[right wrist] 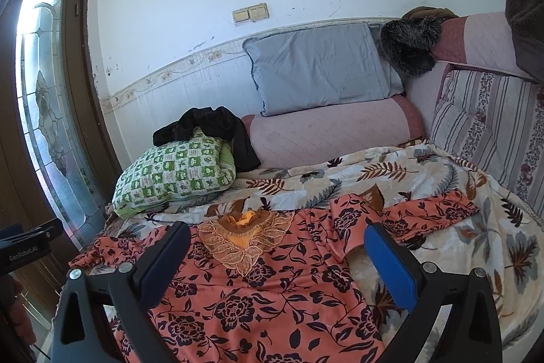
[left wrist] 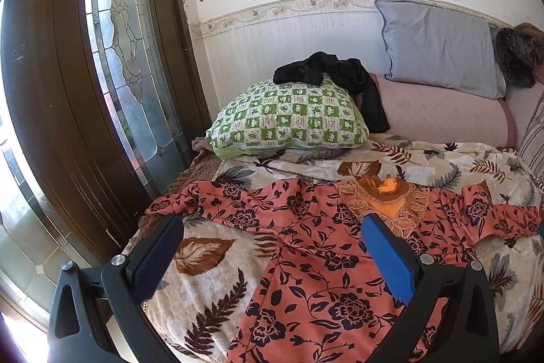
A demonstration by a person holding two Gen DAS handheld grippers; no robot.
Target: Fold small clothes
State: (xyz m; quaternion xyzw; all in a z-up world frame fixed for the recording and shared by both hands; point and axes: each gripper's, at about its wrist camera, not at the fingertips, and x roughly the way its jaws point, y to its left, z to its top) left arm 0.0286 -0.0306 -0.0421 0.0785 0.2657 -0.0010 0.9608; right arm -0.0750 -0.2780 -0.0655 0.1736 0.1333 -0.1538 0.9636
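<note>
Early in the fold, by the look of it. Coral floral blouse [right wrist: 258, 298] spread flat, front up, on the leaf-print blanket [left wrist: 425, 159] covering the bed, embroidered orange collar [right wrist: 243, 237] toward the wall. Both sleeves out to the sides: left sleeve [left wrist: 204, 199] trailing toward the door side, right sleeve [right wrist: 431, 210] angled up over the blanket. No crease or fold showing anywhere, though some bunching at the sleeves. Left claw [left wrist: 272, 257] spread wide, nothing between its pads, hovering over the blouse's left side. Right claw [right wrist: 277, 264] likewise spread and empty, over the chest below the collar. Left to do, judging from this: 2 sleeves to bring inward, then the body to double over. Further back, untouched: a green checked pillow [right wrist: 173, 172] with a black garment [right wrist: 210, 125] draped on it, possibly next in line.
</note>
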